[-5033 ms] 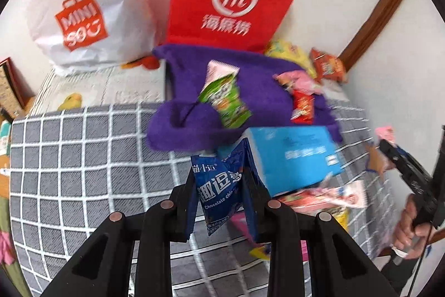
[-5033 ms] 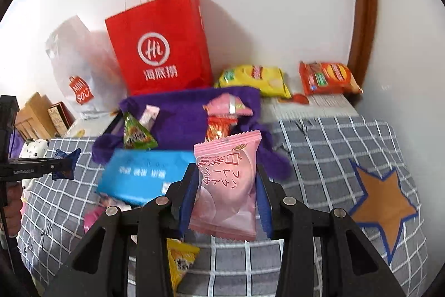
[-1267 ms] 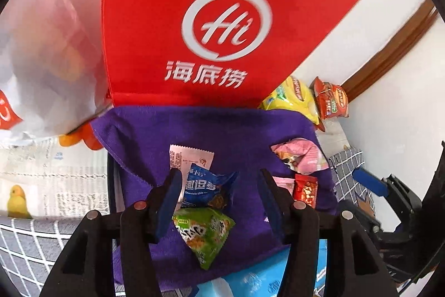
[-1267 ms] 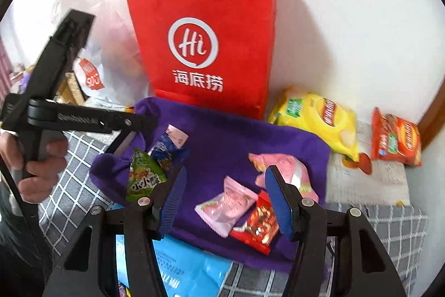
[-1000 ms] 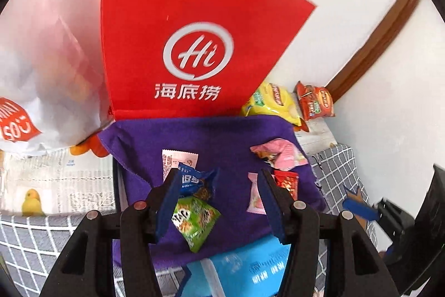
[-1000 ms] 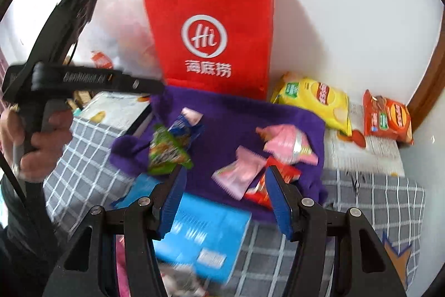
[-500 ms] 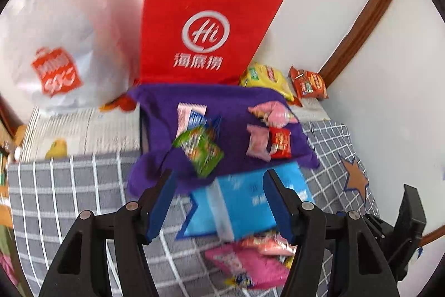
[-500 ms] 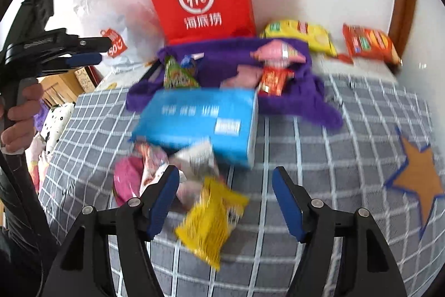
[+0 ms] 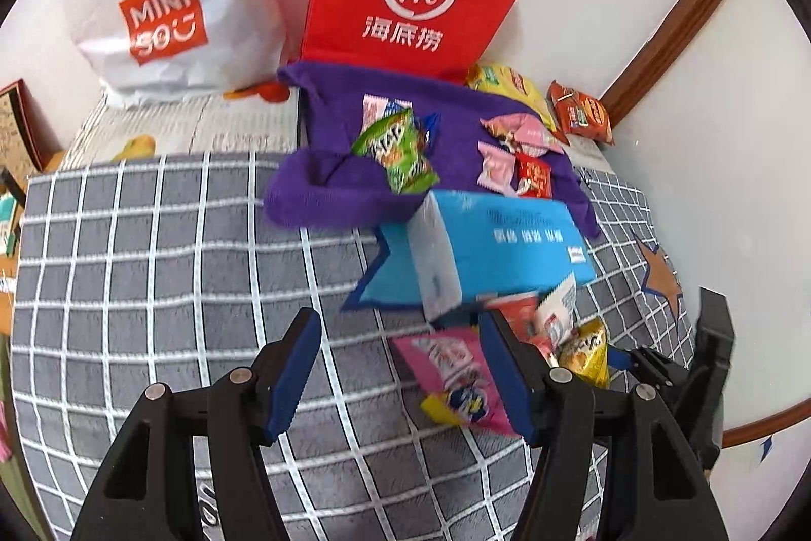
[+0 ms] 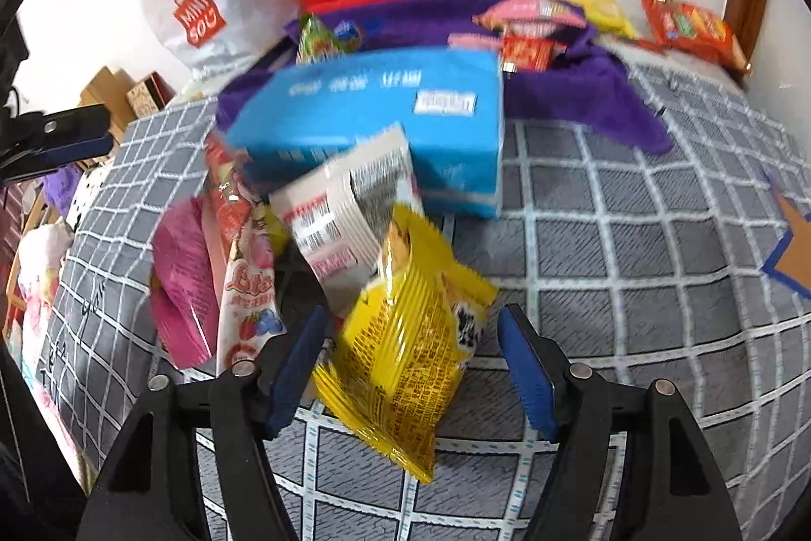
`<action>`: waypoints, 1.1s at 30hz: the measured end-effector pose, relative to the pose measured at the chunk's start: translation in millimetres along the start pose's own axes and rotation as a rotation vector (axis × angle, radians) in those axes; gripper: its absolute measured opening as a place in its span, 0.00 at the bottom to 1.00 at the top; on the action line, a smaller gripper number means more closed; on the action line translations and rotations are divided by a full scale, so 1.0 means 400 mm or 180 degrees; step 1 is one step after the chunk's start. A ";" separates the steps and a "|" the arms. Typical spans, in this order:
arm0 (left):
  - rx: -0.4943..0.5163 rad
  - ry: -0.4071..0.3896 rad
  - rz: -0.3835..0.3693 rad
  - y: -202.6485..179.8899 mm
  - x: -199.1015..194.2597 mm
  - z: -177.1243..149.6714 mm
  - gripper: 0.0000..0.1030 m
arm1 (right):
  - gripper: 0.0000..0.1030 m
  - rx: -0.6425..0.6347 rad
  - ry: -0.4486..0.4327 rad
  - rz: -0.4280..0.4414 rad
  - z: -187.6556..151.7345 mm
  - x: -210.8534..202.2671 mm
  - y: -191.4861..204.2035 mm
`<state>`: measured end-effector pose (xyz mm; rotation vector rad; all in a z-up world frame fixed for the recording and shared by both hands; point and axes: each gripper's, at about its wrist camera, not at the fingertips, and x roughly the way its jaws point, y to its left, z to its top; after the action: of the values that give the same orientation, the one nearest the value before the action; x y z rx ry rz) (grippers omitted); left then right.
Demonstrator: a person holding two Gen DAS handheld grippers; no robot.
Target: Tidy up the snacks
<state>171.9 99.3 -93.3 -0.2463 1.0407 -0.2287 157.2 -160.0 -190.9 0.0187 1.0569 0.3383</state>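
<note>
While my right tool (image 10: 410,368) hangs with its jaws spread and gripping nothing, the yellow snack packet (image 10: 405,358) lies between the blue pads, touching neither that I can see. Those jaws have just been narrowing a little around it. Its long axis runs diagonally, top leaning away toward the blue box (image 10: 375,120), bottom corner toward me, so the pads face its long sides. It sits on the checked grey cover (image 10: 633,267), at the near edge of the loose pile.

My left tool (image 9: 400,368) is released and empty too; the pink packet (image 9: 451,373) lies just inside its right pad. I judge the right hand nearer the yellow one. Sorted snacks rest on the purple cloth (image 9: 334,191).
</note>
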 end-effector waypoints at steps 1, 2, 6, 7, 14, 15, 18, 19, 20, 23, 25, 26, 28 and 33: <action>-0.0013 0.0018 -0.0007 -0.001 0.004 -0.009 0.61 | 0.58 0.0027 0.0033 0.0040 -0.005 0.008 -0.004; -0.0018 0.0030 -0.0015 -0.004 0.008 -0.017 0.61 | 0.56 0.0041 0.0015 0.0046 -0.006 0.007 -0.008; 0.0021 0.0091 -0.0069 -0.026 0.031 -0.041 0.61 | 0.55 0.0089 -0.0187 0.0099 -0.020 -0.036 -0.029; 0.0027 0.0105 -0.0091 -0.033 0.038 -0.045 0.61 | 0.54 0.0095 -0.0232 0.0097 -0.022 -0.048 -0.034; 0.0006 0.0275 -0.0285 -0.085 0.111 -0.073 0.62 | 0.54 0.0126 -0.0533 -0.0259 -0.036 -0.105 -0.093; 0.0004 0.0303 -0.0290 -0.092 0.124 -0.076 0.62 | 0.54 0.0117 -0.0544 -0.0320 -0.039 -0.103 -0.100; 0.0051 0.0356 -0.0273 -0.113 0.156 -0.086 0.63 | 0.54 0.0128 -0.0535 -0.0338 -0.049 -0.088 -0.120; 0.0071 0.0380 -0.0253 -0.119 0.166 -0.089 0.63 | 0.54 0.0139 -0.0537 -0.0329 -0.053 -0.083 -0.124; 0.0083 0.0406 -0.0262 -0.125 0.177 -0.091 0.67 | 0.54 0.0153 -0.0539 -0.0323 -0.054 -0.076 -0.127; 0.0107 0.0375 -0.0246 -0.138 0.183 -0.095 0.69 | 0.54 0.0181 -0.0505 -0.0315 -0.054 -0.052 -0.137; 0.0152 0.0362 -0.0229 -0.141 0.182 -0.096 0.69 | 0.54 0.0214 -0.0525 -0.0291 -0.058 -0.041 -0.142; 0.0159 0.0356 -0.0231 -0.142 0.181 -0.098 0.67 | 0.54 0.0241 -0.0536 -0.0266 -0.060 -0.039 -0.145; 0.0198 0.0322 -0.0244 -0.143 0.176 -0.099 0.61 | 0.54 0.0288 -0.0534 -0.0210 -0.060 -0.036 -0.152; 0.0210 0.0253 -0.0286 -0.132 0.151 -0.105 0.53 | 0.53 0.0293 -0.0545 -0.0183 -0.061 -0.038 -0.152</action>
<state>161.2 27.2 -146.8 -0.2261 1.0999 -0.3558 145.7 -225.3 -200.8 0.0981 0.9010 0.2316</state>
